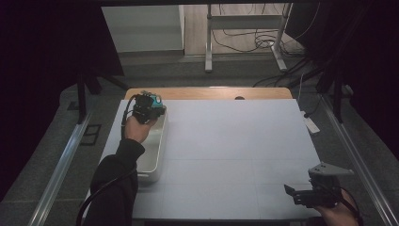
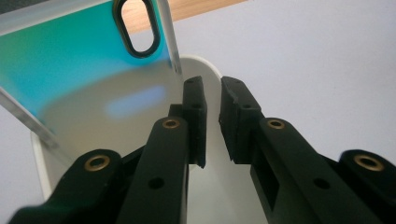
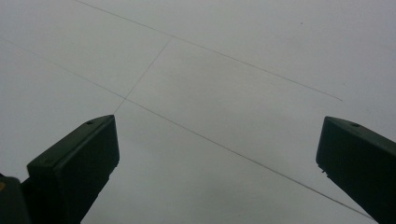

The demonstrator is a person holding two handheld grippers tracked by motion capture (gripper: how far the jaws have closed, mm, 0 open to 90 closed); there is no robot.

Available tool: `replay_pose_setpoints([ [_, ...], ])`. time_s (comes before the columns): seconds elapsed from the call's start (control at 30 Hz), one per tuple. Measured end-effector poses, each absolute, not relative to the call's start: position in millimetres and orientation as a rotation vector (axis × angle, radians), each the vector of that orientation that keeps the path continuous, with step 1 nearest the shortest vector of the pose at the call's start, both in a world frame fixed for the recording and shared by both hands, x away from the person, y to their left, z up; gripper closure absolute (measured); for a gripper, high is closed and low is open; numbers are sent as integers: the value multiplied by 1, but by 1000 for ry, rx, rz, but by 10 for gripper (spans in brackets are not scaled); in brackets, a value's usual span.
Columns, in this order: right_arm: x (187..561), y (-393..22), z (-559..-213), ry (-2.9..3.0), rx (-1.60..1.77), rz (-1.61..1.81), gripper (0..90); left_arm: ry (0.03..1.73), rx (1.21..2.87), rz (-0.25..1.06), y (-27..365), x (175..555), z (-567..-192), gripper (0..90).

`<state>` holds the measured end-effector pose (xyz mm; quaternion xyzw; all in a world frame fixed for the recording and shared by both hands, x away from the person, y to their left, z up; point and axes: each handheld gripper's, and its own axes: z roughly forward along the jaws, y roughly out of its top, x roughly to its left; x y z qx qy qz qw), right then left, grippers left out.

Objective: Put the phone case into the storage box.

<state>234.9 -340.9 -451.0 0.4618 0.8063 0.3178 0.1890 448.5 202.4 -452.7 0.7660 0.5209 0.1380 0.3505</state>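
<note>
Stretching near-to-far down the table's (image 1: 235, 150) left side, the white tray (image 1: 157, 155) has a teal phone case (image 2: 70, 60) leaning inside, just left of the left gripper (image 2: 212, 116), jaws slightly parted, gripping nothing; right gripper (image 3: 217, 154), well apart near-right, gapes wide

A clear phone case (image 2: 84, 60) tinted teal to green, with an oval black-rimmed camera cutout, is leaning tilted inside the white oblong tray (image 1: 157, 155), which is lying along the table's left side
</note>
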Motion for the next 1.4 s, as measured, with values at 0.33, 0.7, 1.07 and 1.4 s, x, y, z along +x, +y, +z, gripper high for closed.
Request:
replay_pose_setpoints([
  [0.33,235,-341,-451,2270,1296,889,0,1296,1957,325,205,444,-449,757],
  [0.7,235,-341,-451,2268,1297,888,0,1255,1932,311,206,438,-445,605],
  [1.07,235,-340,-451,2267,1296,888,0,1233,1917,337,207,433,-442,433],
  [1.4,235,-340,-451,2268,1297,885,0,1203,1914,320,208,426,-440,250],
])
